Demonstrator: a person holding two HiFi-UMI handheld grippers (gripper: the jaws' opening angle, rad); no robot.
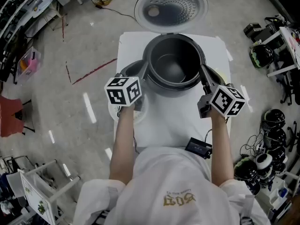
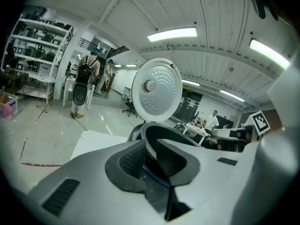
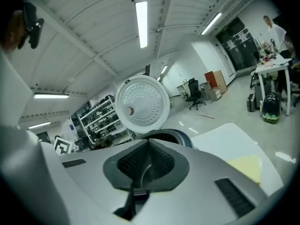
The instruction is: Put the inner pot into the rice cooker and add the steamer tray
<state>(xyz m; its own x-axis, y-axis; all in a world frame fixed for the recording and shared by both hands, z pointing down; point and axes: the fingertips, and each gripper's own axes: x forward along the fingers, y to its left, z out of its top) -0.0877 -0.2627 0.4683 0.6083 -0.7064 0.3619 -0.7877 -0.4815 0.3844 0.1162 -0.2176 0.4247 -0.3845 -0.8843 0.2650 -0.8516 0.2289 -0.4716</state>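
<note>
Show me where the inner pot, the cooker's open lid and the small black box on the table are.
inner pot [image 1: 172, 65]: head view, on its inside floor.
open lid [image 1: 171, 7]: head view, on its perforated inner face.
small black box [image 1: 198, 147]: head view, on its top face.

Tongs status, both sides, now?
Left tongs: closed on the inner pot rim.
Right tongs: closed on the inner pot rim, opposite side.

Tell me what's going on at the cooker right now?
A person holds the inner pot by its rim with both grippers. The left gripper is clamped on the left side and the right gripper on the right. The pot is over the rice cooker, whose lid stands open. Whether it is fully seated can't be told.
</note>
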